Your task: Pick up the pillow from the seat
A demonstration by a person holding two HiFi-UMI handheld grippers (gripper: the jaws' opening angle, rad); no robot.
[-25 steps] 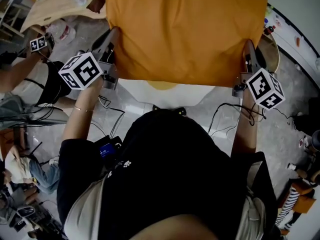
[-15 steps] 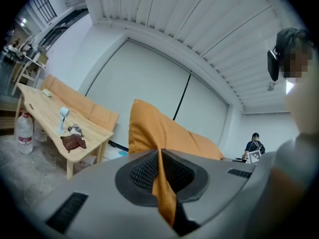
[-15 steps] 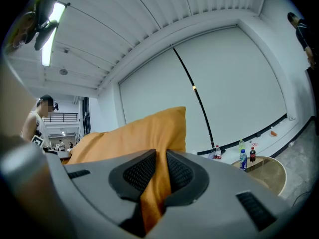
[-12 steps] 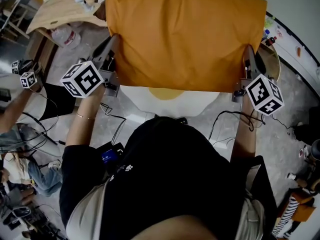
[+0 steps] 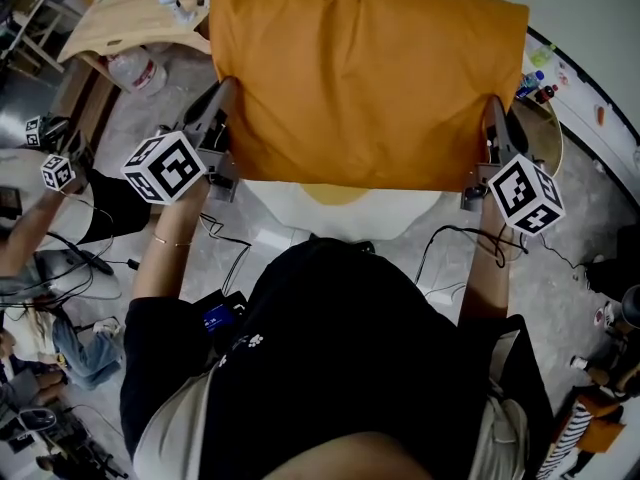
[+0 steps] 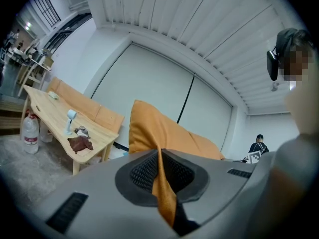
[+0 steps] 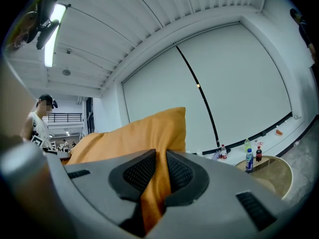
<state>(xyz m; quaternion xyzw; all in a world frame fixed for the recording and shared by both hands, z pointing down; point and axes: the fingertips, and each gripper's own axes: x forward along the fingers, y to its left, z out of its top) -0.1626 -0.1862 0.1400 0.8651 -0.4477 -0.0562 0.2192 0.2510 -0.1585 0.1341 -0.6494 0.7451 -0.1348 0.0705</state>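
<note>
My left gripper point(image 5: 222, 100) has its fingers point(image 6: 144, 172) clenched on the left edge of the orange pillow point(image 5: 370, 78), with a fold of cloth pinched between them. My right gripper point(image 5: 492, 123) grasps the opposite edge the same way (fabric bunched between those fingers point(image 7: 140, 173) too). The pillow is held up between my hands, above the white seat point(image 5: 385, 208), with the wooden bench point(image 5: 120, 18) off to the left
</note>
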